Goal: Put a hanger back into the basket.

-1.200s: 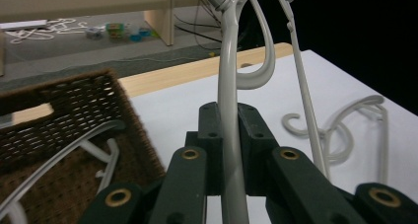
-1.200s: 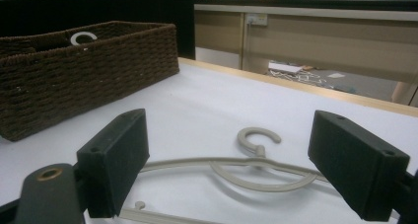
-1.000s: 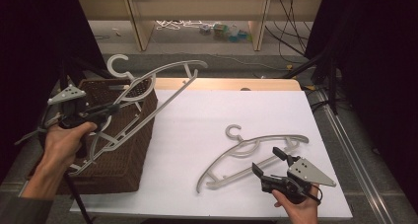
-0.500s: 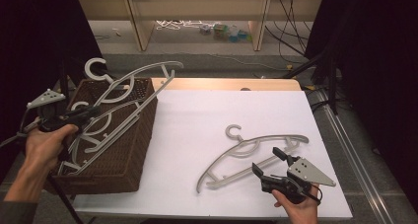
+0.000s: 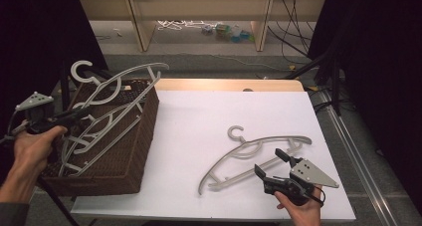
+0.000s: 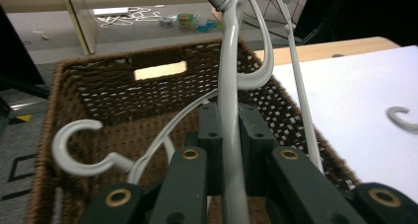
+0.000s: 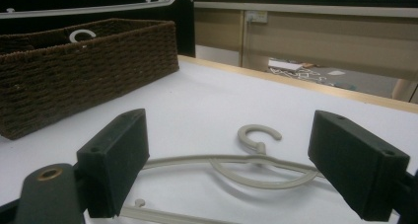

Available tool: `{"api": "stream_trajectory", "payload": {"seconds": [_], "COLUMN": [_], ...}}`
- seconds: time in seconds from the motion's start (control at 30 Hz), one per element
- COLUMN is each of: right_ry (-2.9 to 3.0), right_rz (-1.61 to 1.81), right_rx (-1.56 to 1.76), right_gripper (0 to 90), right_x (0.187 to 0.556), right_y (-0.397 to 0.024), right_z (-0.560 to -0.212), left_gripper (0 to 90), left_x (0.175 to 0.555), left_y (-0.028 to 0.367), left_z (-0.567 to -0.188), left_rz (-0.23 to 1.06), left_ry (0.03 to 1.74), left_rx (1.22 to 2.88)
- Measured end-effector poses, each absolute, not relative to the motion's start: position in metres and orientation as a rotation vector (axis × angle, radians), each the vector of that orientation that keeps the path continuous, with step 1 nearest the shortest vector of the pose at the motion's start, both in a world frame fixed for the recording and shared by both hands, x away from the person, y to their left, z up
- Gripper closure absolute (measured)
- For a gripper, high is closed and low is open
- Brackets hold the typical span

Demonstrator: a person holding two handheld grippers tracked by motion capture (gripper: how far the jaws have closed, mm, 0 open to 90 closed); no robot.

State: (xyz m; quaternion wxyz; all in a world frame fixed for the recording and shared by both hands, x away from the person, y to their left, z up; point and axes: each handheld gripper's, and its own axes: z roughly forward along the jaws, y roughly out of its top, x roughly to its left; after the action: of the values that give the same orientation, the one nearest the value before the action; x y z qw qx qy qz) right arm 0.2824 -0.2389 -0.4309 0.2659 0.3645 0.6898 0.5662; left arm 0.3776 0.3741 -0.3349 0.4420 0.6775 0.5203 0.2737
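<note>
Grey plastic hanger (image 5: 119, 81) is pinched in the left gripper (image 5: 74, 115), jaws pressed onto its thin bar. In the left gripper view the bar (image 6: 229, 115) runs straight up between the two black pads, squeezed from both sides. From that gripper the hanger slants up & away, hook end (image 5: 82, 71) highest, poking out past the far-left corner of the wicker basket (image 5: 134, 156). The rest of it hangs over the basket's open top, w/ the bottom bar sloping down toward the basket's near end.

2nd hanger lies inside the basket, just below & ahead of the left gripper; its hook (image 6: 79, 147) rests on the woven floor, left of the jaws in the left gripper view. Basket sits on the desk's left edge, under the left gripper.

Right gripper (image 5: 278, 164) is low over the white desk (image 5: 199, 116) near its front-right part, jaws spread wide, nothing between the pads. 3rd hanger (image 5: 254, 154) lies flat on the desk right in front of it. In the right gripper view its hook (image 7: 259, 135) & curved shoulders sit ahead of the jaws, framed by the two open pads, not touched by either. Can't tell if the jaw tips touch the desk. Basket is well off to that gripper's left.
</note>
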Motion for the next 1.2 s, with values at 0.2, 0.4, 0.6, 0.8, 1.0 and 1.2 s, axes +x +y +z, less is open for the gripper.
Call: {"api": "stream_trajectory", "payload": {"seconds": [0.2,0.4,0.6,0.8,1.0,1.2], "right_ry": [1.857,1.857,1.861,1.864,1.865,1.865], "right_rz": [1.531,1.527,1.513,1.512,1.513,1.514], "right_rx": [0.980,0.980,0.981,0.985,0.984,0.984], "right_gripper": [16.5,16.5,16.5,16.5,16.5,16.5], "right_x": [0.283,0.283,0.283,0.283,0.283,0.283], "right_y": [-0.238,-0.238,-0.238,-0.238,-0.238,-0.238], "right_z": [-0.431,-0.431,-0.432,-0.432,-0.432,-0.432], "left_gripper": [82.0,82.0,81.9,82.0,81.9,81.9], "left_x": [0.374,0.370,0.368,0.368,0.368,0.367], "left_y": [0.390,0.404,0.412,0.416,0.424,0.429], "left_z": [-0.340,-0.348,-0.355,-0.361,-0.366,-0.369], "left_rz": [0.696,0.705,0.708,0.713,0.717,0.718], "left_ry": [1.315,1.345,1.353,1.329,1.322,1.325], "left_rx": [1.666,1.671,1.673,1.691,1.692,1.689]}}
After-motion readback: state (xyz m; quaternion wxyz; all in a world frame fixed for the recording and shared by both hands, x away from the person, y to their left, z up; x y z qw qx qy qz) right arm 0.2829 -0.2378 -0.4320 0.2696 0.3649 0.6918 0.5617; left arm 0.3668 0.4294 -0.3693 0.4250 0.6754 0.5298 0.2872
